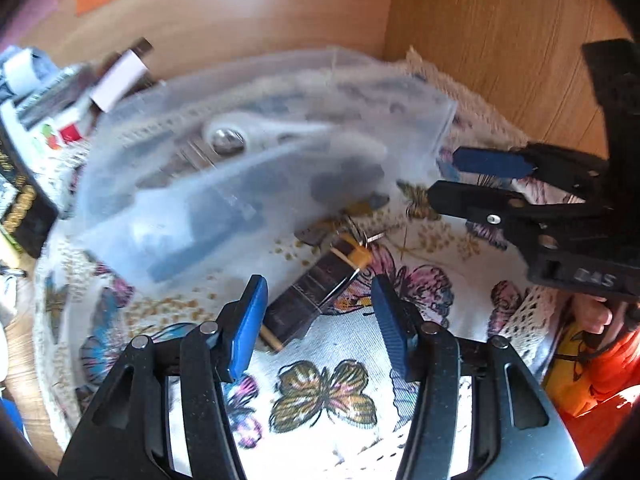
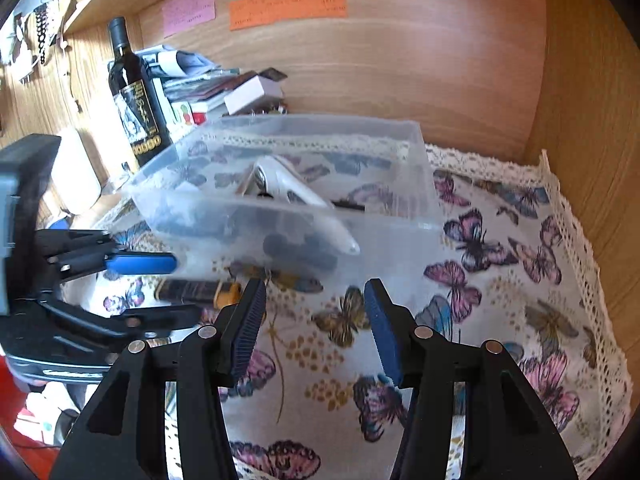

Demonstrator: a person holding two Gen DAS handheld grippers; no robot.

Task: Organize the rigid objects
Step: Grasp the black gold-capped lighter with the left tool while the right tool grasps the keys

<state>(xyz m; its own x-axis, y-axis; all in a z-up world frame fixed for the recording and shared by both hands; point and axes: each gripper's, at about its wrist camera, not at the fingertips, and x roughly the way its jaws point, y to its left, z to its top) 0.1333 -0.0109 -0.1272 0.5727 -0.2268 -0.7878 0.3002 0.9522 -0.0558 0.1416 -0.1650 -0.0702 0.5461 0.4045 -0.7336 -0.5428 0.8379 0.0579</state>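
A dark flat brush-like object with a yellow end lies on the butterfly cloth, just in front of a clear plastic bin. My left gripper is open, its fingers either side of the object's near end. The object also shows in the right wrist view, with the left gripper around it. My right gripper is open and empty, near the bin; it shows in the left wrist view. The bin holds a white tool and dark items.
A dark wine bottle and stacked boxes and papers stand left of the bin. Wooden back wall and side wall enclose the shelf. Coloured notes are stuck on the back wall.
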